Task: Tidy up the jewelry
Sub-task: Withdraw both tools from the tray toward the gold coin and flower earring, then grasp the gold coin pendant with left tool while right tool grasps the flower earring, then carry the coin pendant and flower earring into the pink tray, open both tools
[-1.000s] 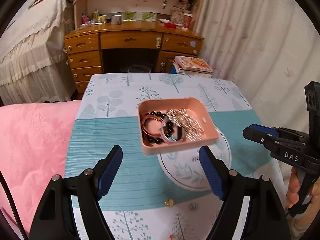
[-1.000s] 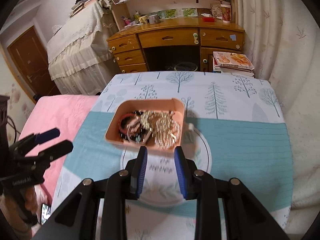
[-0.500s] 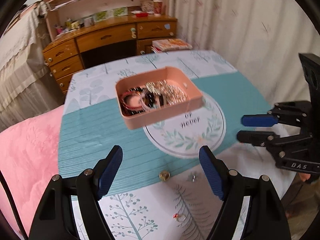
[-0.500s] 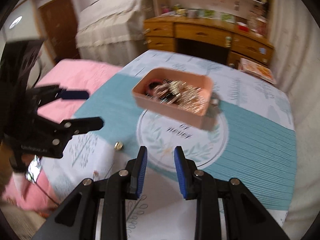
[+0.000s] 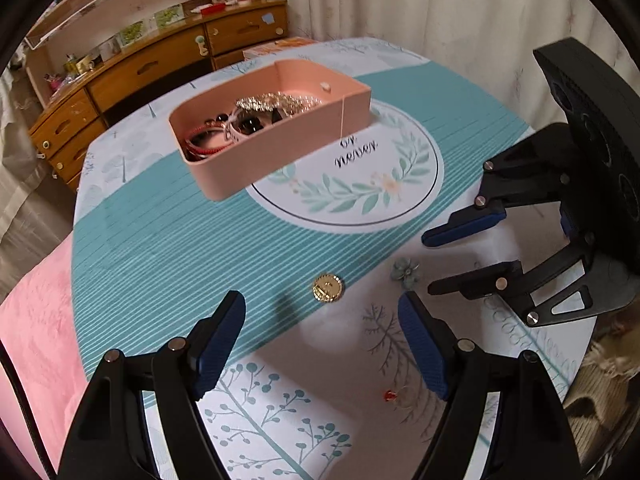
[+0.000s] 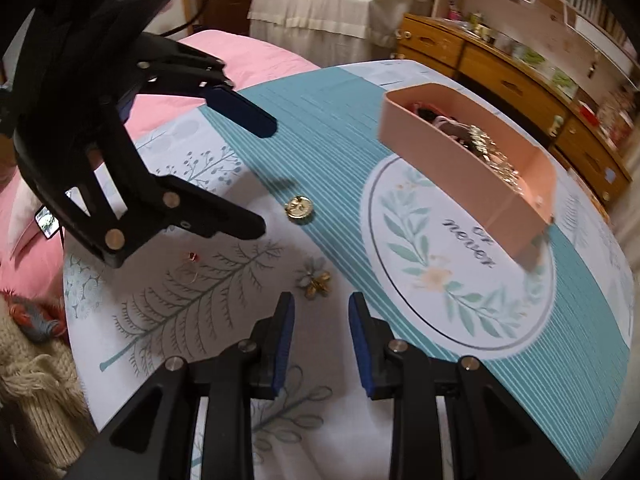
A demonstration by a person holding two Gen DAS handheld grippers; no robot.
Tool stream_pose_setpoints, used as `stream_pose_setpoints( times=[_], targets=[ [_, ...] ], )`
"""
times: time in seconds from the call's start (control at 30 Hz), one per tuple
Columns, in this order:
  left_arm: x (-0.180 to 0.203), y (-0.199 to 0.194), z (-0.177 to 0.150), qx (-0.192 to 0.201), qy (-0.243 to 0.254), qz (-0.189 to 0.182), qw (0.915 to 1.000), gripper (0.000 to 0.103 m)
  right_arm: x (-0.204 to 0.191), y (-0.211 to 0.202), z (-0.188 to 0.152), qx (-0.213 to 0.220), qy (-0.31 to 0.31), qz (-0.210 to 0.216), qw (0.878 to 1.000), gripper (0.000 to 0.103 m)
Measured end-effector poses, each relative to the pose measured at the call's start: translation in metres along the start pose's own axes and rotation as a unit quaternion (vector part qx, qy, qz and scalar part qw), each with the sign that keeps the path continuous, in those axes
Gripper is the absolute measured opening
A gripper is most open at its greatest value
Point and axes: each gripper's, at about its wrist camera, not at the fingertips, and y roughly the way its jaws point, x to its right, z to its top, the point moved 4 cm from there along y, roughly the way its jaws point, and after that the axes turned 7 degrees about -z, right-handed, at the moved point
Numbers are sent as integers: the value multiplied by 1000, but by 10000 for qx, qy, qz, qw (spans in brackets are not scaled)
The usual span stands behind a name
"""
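A pink tray holding bracelets and silver chains sits mid-table. Loose on the cloth lie a round gold brooch, a pale flower brooch and a small red-beaded earring. My left gripper is wide open and empty, low over the table just short of the gold brooch. My right gripper is open and empty, right in front of the flower brooch; it also shows in the left wrist view.
The table wears a teal and white tree-print cloth with a round wreath print. A pink bed lies at the left edge. A wooden desk stands beyond, curtains to the right.
Both grippers have dropped down and drawn back toward the near edge of the table, turning toward each other. The loose brooches and earring have come into view. The right jaws have opened somewhat.
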Motion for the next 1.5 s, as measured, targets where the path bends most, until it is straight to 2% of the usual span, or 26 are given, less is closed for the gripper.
stream_pose_setpoints(
  times=[0.3,0.37,0.43,0.6,0.67,0.8,0.87,0.93,1.03,1.23,1.5],
  targets=[
    [-10,14,0,-173,138,-59,9997,66,5,12,10,255,130,105,9995,27],
    [-12,16,0,-218,165,-52,9996,64,5,12,10,305,191,82,9993,20],
    [-13,19,0,-255,197,-47,9995,62,8,12,8,320,320,38,9990,20],
    [-11,26,2,-326,355,-91,9988,50,18,9,1,352,616,21,9975,20],
    [-9,28,4,-323,389,-145,9986,42,19,8,-1,363,677,23,9970,20],
    [-5,30,8,-341,492,-228,9979,34,20,6,-4,384,738,33,9965,20],
    [-3,31,9,-366,550,-287,9974,23,21,5,-6,387,769,59,9963,20],
    [0,31,10,-387,623,-266,9970,17,22,5,-6,391,819,82,9958,20],
    [5,31,10,-382,709,-126,9967,17,24,6,-4,376,866,85,9955,20],
    [6,18,16,-270,527,-19,9982,17,28,-2,1,383,1000,90,9942,20],
    [-4,-33,48,80,78,352,9993,17,59,-54,35,692,1446,-75,9870,20]
  ],
)
